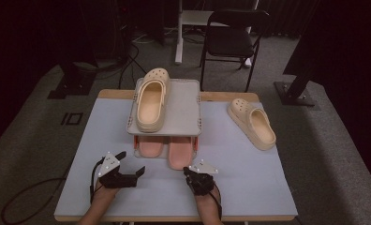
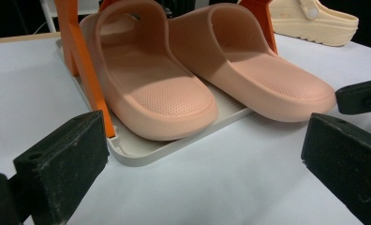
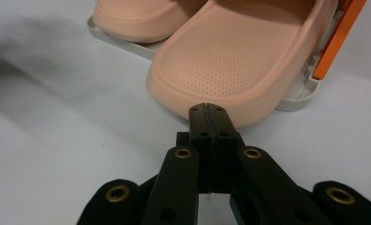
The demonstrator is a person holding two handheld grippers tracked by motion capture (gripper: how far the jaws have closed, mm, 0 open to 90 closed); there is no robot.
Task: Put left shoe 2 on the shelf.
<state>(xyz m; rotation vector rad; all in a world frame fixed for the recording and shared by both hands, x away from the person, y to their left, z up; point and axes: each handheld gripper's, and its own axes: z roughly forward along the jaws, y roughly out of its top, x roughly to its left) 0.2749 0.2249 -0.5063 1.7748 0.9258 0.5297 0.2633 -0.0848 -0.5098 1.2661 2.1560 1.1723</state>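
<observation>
The right claw, its jaws pressed together and empty, is set just short of the protruding heel of the pink foam slide, whose long axis runs straight away from it. The slide lies on the grey rack's lower tray beside its mate. The left claw is held spread, farther off.

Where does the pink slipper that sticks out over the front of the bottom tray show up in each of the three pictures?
High view: the right pink slipper lies at centre, under the rack's top shelf, just ahead of the right gripper.
Left gripper view: right of centre, its heel end past the tray edge.
Right gripper view: upper centre, just beyond the shut jaws.
Shared landmark: the orange rack post.
</observation>
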